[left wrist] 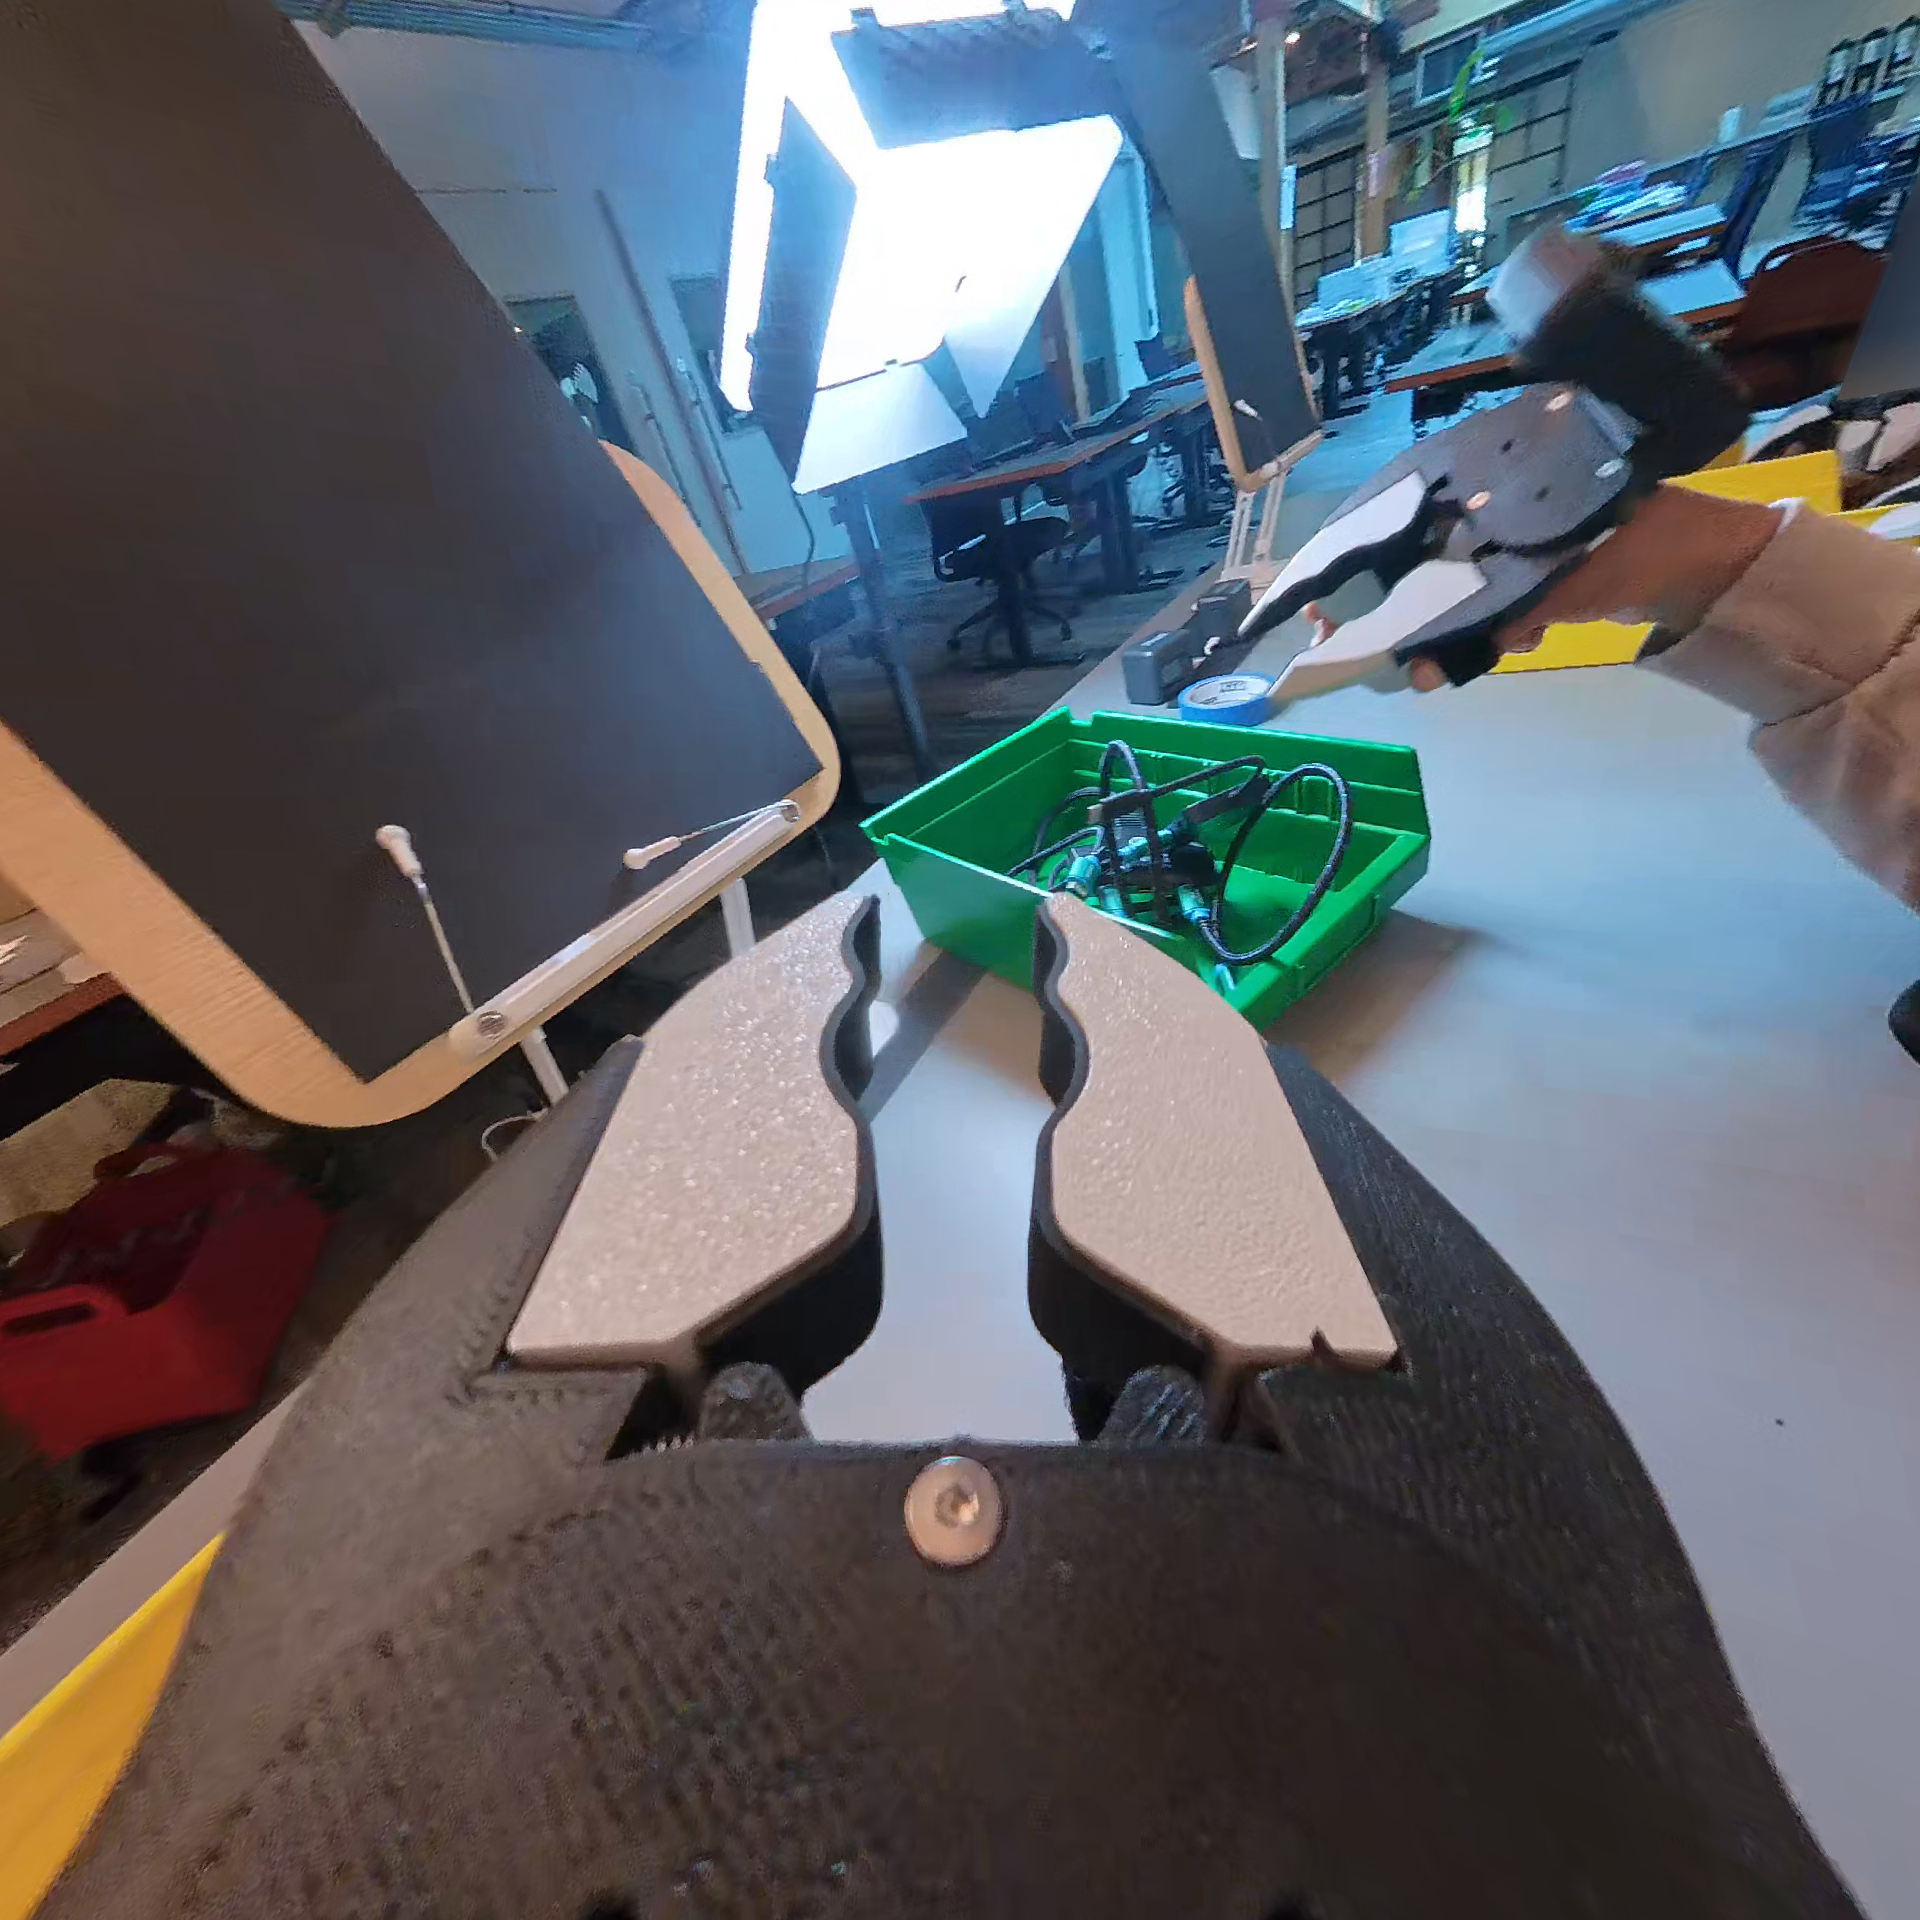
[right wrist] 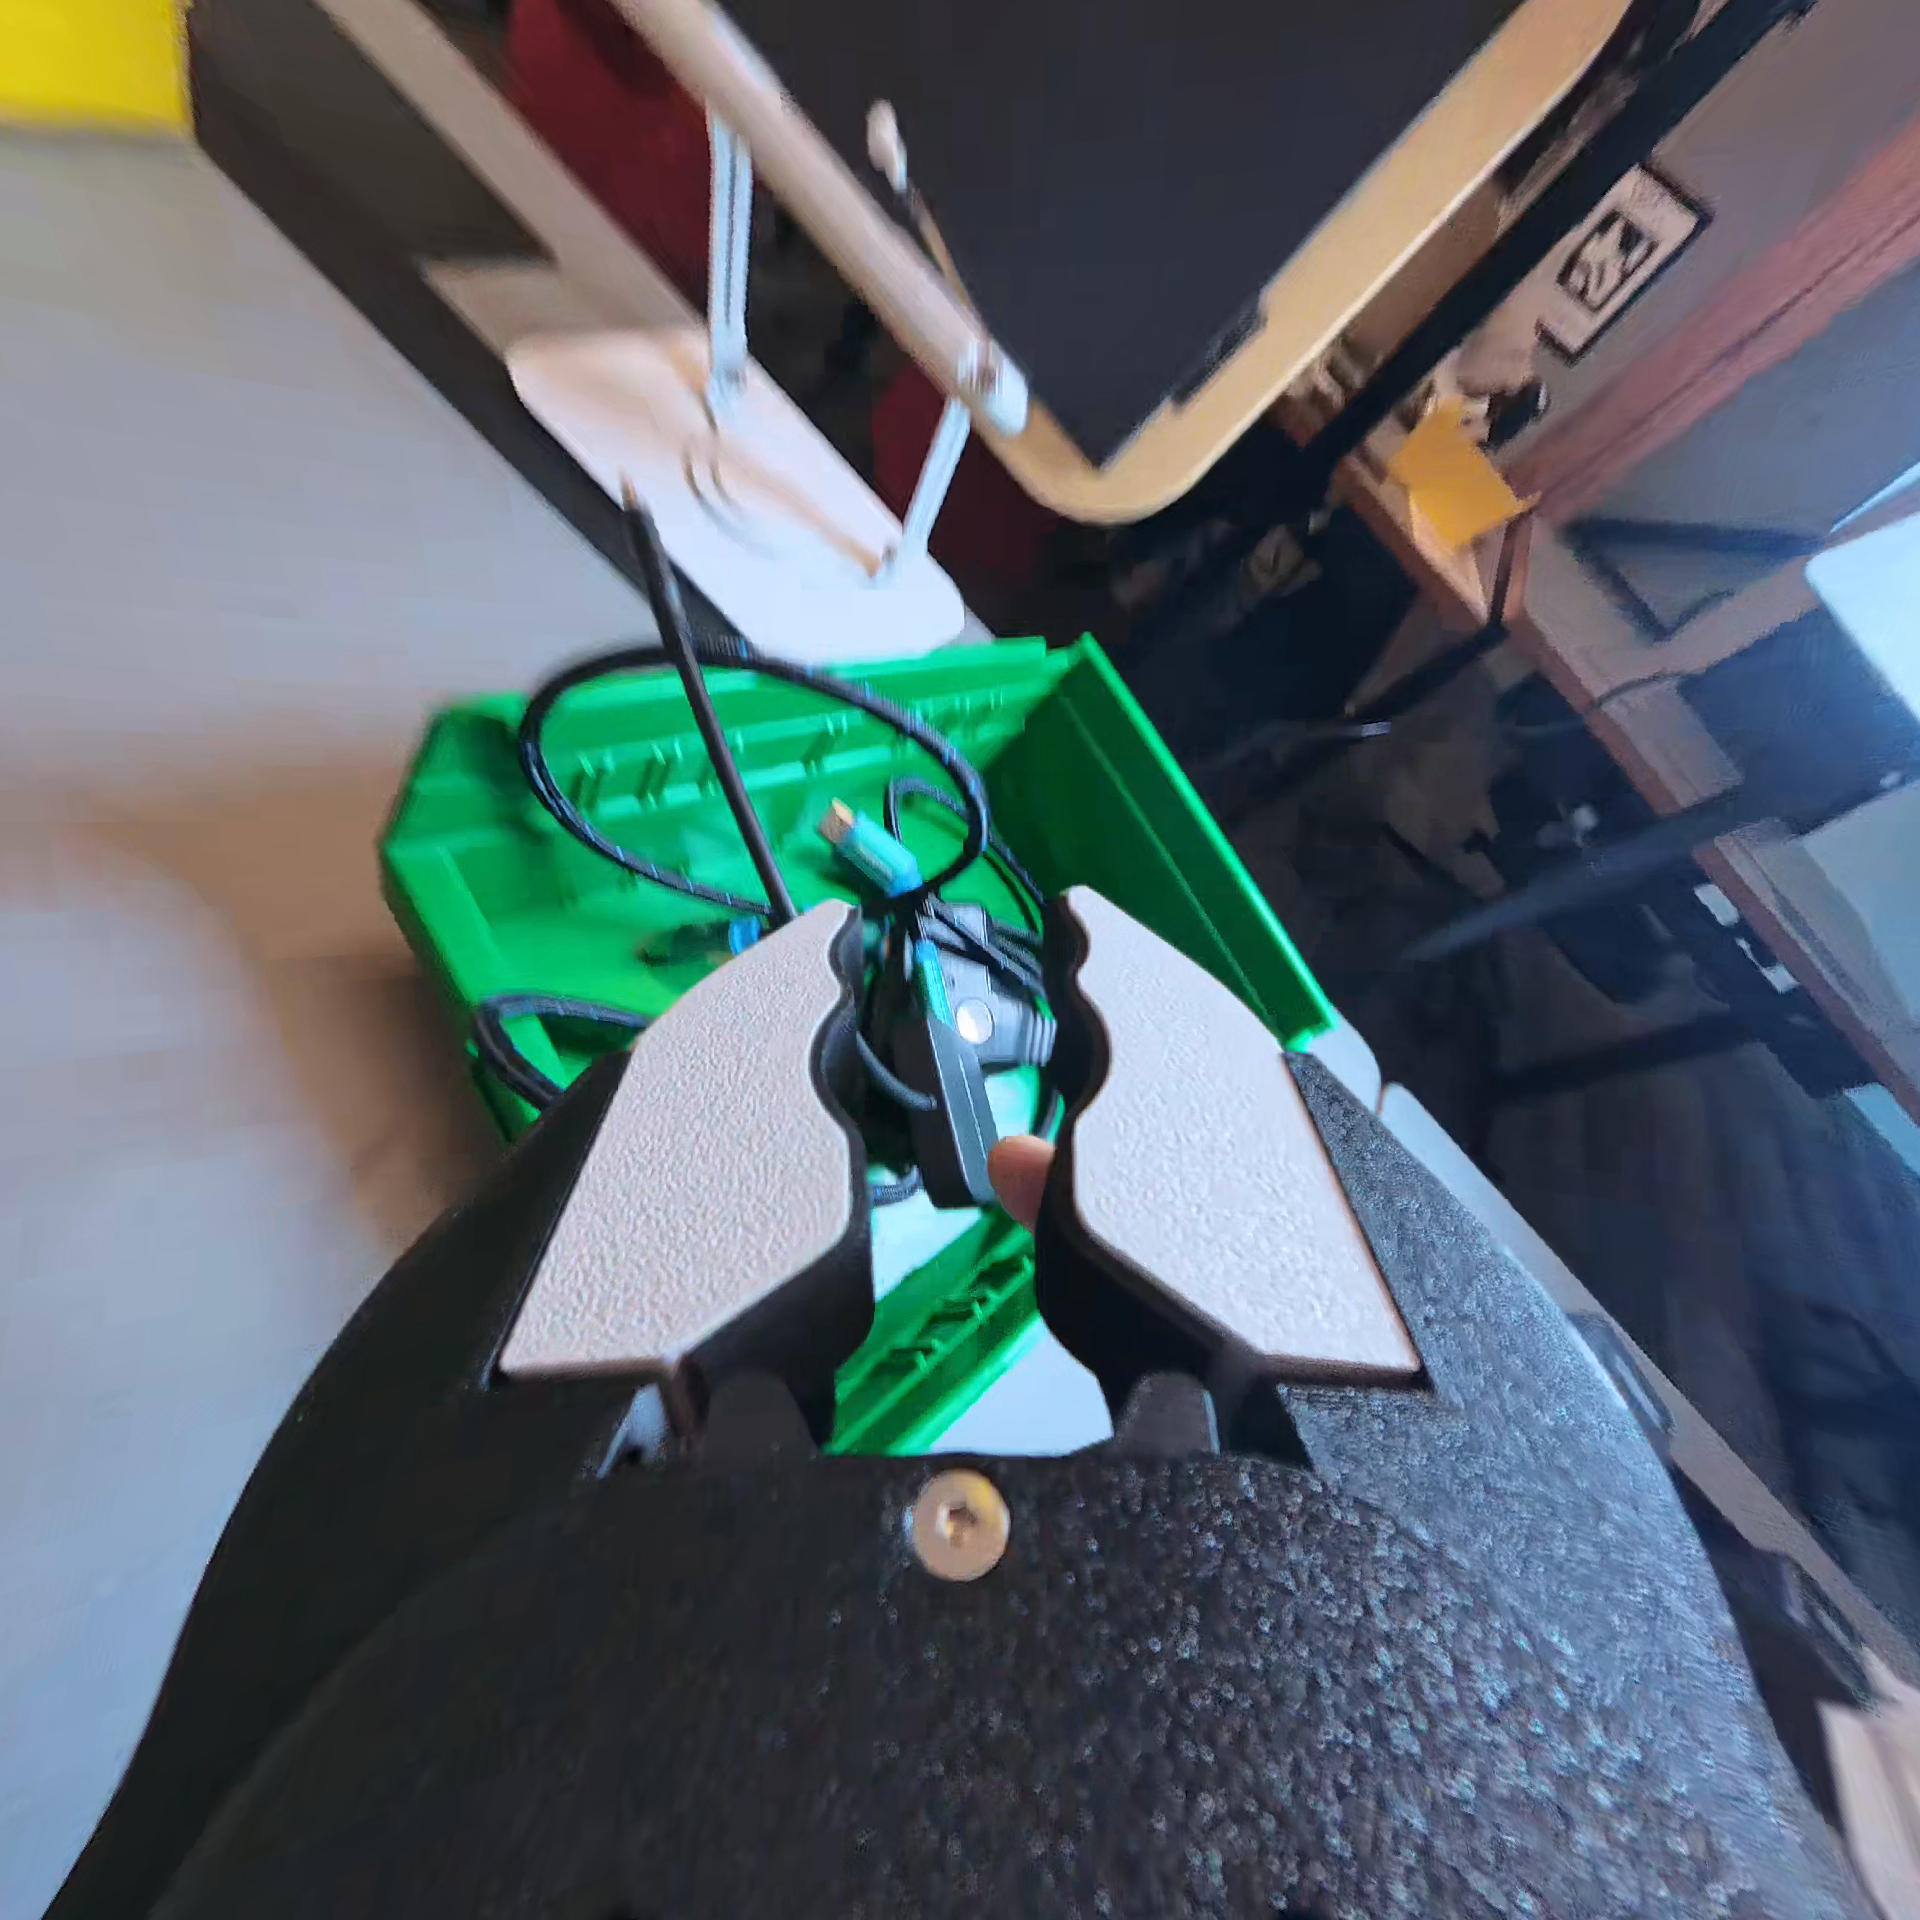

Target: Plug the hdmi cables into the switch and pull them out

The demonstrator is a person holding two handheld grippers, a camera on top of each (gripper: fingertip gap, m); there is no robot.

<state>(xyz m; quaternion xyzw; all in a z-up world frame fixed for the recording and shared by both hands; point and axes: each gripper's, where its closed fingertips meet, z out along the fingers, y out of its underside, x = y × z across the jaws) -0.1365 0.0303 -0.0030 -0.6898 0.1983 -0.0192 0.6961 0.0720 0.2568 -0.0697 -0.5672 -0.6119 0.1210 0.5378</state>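
Green plastic forms the bin (left wrist: 1299, 966) that lies just beyond the left gripper (left wrist: 956, 925), whose fingers stand apart with nothing between them. Inside it, black cables (left wrist: 1288, 831) coil around the switch (left wrist: 1143, 847). Only the left wrist view shows the right gripper (left wrist: 1273, 649), raised above the table (left wrist: 1558, 1143) past the bin's far wall, fingers apart, near a roll of blue tape (left wrist: 1226, 696). The right wrist view alone shows the switch (right wrist: 961, 1070) closely: it hangs between that gripper's (right wrist: 961, 909) spread fingers, a blue plug (right wrist: 868, 847) just beyond. Bare tabletop stretches wide on the right; a dark panel (left wrist: 364, 520) crowds the left.
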